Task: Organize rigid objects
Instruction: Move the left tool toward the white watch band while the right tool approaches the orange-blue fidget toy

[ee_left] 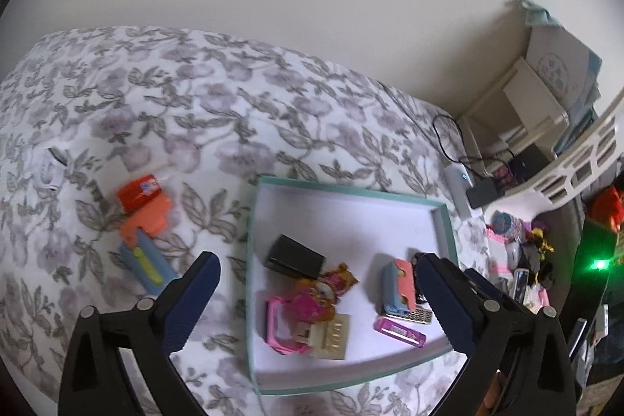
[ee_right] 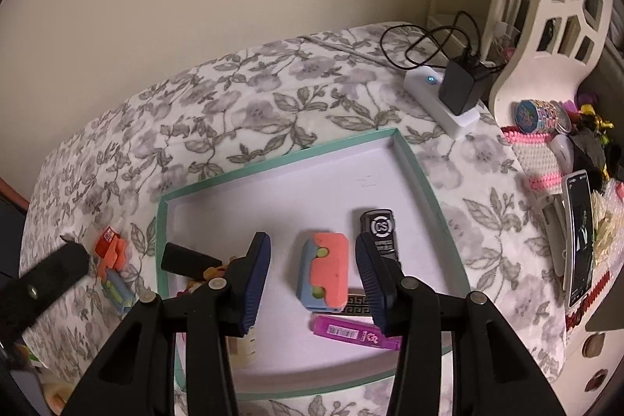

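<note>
Left hand-held gripper [ee_left: 314, 268]: jaws spread wide with nothing between them, hovering over the bed and the left part of the tray.
Right hand-held gripper [ee_right: 312, 254]: jaws apart, one on each side of the orange-and-blue toy, not touching it.
Bed [ee_left: 195, 112]: covered in a white blanket with grey flowers and leaves; it carries everything below.
Red packet [ee_left: 141, 190]: on the blanket left of the tray, resting against an orange toy [ee_left: 146, 221].
Blue-and-yellow toy [ee_left: 144, 262]: just below the orange one, also outside the tray.
Tray [ee_left: 351, 192]: shallow, white inside with a teal rim, flat on the blanket.
Black box [ee_left: 293, 256]: inside the tray, towards its left side.
Pink toys [ee_left: 308, 303]: a small cluster in the tray below the black box, beside a beige switch plate [ee_left: 331, 336].
Orange-and-blue toy [ee_right: 325, 269]: near the middle of the tray.
Purple bar [ee_right: 353, 332]: in the tray just below that toy.
Black remote [ee_right: 380, 234]: in the tray, right of the orange-and-blue toy.
White power strip [ee_right: 436, 100]: on the blanket beyond the tray's far right corner, with a black charger [ee_right: 460, 88] plugged in.
Phone [ee_right: 579, 236]: at the right edge of the bed, well apart from the tray.
</note>
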Action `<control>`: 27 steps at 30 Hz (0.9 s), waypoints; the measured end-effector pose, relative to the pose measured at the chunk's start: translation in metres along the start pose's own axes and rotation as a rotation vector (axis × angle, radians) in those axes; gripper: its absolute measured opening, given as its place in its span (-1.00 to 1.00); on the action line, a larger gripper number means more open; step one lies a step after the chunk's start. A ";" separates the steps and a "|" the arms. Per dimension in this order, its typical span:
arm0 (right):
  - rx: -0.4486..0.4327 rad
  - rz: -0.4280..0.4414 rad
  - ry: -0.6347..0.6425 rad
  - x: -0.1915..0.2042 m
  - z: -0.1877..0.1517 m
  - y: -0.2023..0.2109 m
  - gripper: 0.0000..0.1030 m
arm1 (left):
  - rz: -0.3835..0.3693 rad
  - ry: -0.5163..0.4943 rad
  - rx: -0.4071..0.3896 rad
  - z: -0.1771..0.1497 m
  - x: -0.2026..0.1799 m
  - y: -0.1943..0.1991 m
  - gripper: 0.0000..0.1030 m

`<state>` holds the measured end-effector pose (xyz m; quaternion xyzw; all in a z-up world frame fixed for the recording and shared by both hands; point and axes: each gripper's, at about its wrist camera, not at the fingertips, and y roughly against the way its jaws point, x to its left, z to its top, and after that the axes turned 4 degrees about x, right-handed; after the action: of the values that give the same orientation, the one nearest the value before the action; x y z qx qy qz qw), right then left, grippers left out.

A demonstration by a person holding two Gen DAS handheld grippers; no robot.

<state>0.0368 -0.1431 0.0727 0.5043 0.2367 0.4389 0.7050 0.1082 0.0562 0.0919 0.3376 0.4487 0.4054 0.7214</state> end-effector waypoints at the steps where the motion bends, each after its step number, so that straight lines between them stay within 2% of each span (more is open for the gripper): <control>1: 0.004 0.003 0.010 0.005 -0.001 -0.001 -0.09 | 0.003 0.008 -0.004 0.001 0.005 0.002 0.99; 7: 0.028 0.039 0.055 0.034 -0.005 -0.007 -0.09 | 0.013 0.092 -0.040 0.009 0.050 0.016 1.00; 12: 0.042 0.045 0.122 0.069 -0.011 -0.012 -0.09 | 0.053 0.149 -0.057 0.013 0.086 0.024 1.00; 17: 0.061 0.089 0.172 0.104 -0.019 -0.018 -0.09 | 0.086 0.210 -0.062 0.016 0.130 0.030 1.00; 19: 0.066 0.108 0.191 0.118 -0.022 -0.020 -0.02 | 0.104 0.241 -0.068 0.016 0.148 0.034 1.00; 21: 0.065 0.124 0.210 0.132 -0.026 -0.022 0.28 | 0.135 0.291 -0.078 0.016 0.174 0.039 1.00; 25: 0.065 0.149 0.260 0.161 -0.033 -0.030 0.45 | 0.186 0.390 -0.091 0.015 0.224 0.045 1.00; 27: 0.065 0.145 0.285 0.172 -0.036 -0.036 0.66 | 0.195 0.436 -0.093 0.012 0.248 0.047 1.00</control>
<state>0.1087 0.0192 0.0450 0.4751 0.3114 0.5477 0.6142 0.1723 0.2955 0.0438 0.2505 0.5399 0.5566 0.5796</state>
